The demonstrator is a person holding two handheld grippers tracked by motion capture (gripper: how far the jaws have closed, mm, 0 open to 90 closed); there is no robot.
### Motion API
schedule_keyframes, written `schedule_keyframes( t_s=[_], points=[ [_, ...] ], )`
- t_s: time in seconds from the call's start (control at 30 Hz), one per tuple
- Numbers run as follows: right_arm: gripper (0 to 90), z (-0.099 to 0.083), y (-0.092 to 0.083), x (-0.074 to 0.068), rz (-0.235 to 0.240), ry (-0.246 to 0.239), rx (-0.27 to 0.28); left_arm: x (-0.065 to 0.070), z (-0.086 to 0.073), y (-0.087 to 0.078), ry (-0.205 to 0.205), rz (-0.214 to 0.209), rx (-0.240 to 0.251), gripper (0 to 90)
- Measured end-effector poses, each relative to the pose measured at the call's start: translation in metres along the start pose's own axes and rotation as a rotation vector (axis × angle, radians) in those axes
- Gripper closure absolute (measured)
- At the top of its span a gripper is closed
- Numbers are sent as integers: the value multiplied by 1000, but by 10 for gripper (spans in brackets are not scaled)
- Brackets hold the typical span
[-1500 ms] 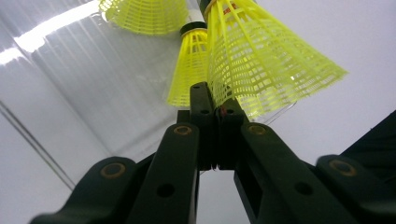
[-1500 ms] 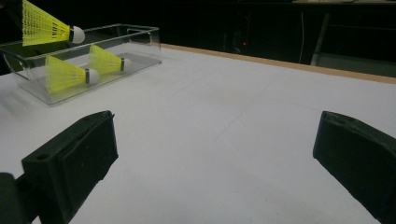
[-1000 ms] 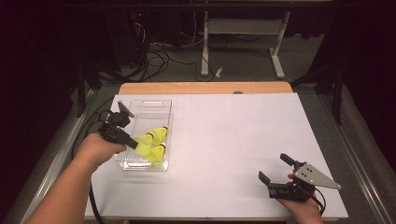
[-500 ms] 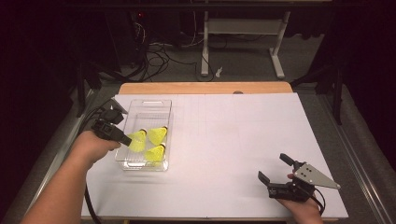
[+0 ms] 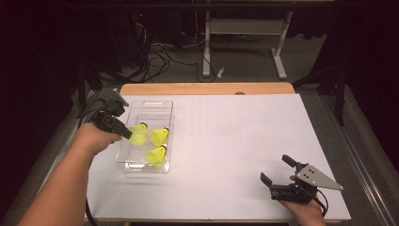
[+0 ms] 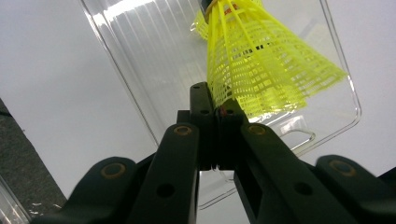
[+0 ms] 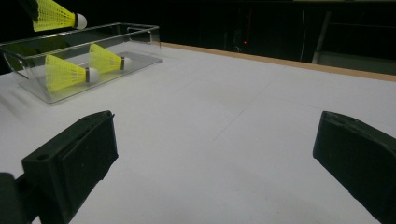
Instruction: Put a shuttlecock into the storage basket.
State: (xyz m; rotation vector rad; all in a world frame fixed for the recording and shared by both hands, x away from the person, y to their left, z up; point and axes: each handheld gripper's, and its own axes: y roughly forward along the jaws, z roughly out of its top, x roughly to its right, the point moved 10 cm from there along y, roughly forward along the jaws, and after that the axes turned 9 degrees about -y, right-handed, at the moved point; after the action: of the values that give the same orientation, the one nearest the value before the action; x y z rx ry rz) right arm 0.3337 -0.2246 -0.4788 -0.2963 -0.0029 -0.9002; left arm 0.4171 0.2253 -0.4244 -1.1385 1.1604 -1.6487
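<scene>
Left tongs (image 6: 215, 105) are clenched on the skirt edge of a yellow shuttlecock (image 6: 261, 65), held just above the clear tray (image 5: 123, 155). We should lift straight, keeping the thin netting pinched. Right tongs (image 5: 278, 169) rest released on the counter (image 5: 226, 141). Their view shows two shuttlecocks (image 7: 65, 73) lying in the tray.

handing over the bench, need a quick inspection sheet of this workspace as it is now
surface: white table, bare beyond the box.
job's things: clear box; two yellow shuttlecocks lie in it, a third shuttlecock is held above it.
clutter: nothing seen.
grippers: left gripper shut on the third shuttlecock's skirt edge; right gripper open, on the table.
cables: black cable trails from the left gripper.
surroundings: dark floor with loose wires, metal stand.
</scene>
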Motion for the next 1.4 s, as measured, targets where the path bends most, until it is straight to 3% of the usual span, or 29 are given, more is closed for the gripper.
schedule_keyframes(
  t_s=[0.27,0.9,1.13,1.4],
  points=[
    [4,-1,1,0,-1,3,-3,-5,10,7,-25,-10,37,893],
    [4,-1,1,1,2,4,-5,-16,13,31,-58,24,13,893],
    [4,-1,0,1,-1,4,-3,-16,15,40,-57,18,1,892],
    [4,-1,0,1,0,4,-2,-16,18,45,-70,42,-1,891]
  ],
)
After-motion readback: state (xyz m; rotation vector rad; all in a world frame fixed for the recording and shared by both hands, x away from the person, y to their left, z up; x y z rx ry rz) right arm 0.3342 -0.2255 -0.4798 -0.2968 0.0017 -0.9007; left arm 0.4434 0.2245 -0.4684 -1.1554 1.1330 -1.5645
